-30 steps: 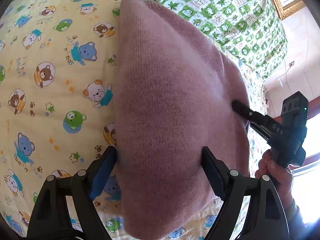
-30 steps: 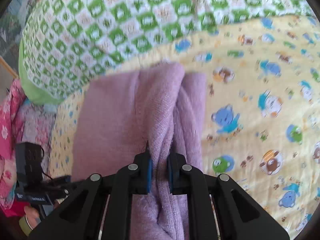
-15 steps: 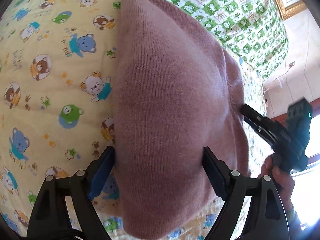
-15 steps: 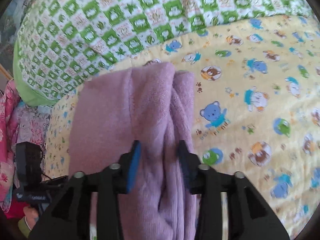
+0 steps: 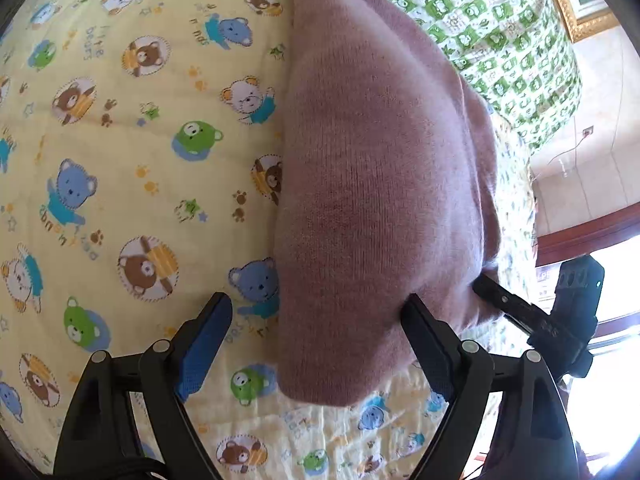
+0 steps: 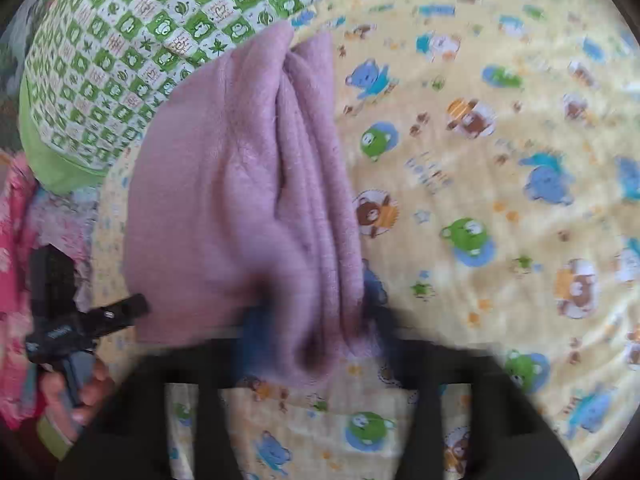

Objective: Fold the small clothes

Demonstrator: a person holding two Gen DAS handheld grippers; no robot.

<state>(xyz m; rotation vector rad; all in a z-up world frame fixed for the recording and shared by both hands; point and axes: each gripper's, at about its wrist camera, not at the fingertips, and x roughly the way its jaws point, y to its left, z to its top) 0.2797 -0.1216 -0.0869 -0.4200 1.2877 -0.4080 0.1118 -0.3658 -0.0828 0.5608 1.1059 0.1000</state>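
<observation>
On the yellow bear sheet (image 5: 132, 152) we can read "little bears" printed near the top left, seen sideways. Other small words sit beside the printed bears, turned or upside down, and we cannot make them out. White lettering on the right gripper (image 5: 486, 289) is too small to read.

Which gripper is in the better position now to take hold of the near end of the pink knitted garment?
Right gripper: it is closing around the pink knitted garment's near edge. The left gripper is spread wide, only its right finger by the cloth.
</observation>
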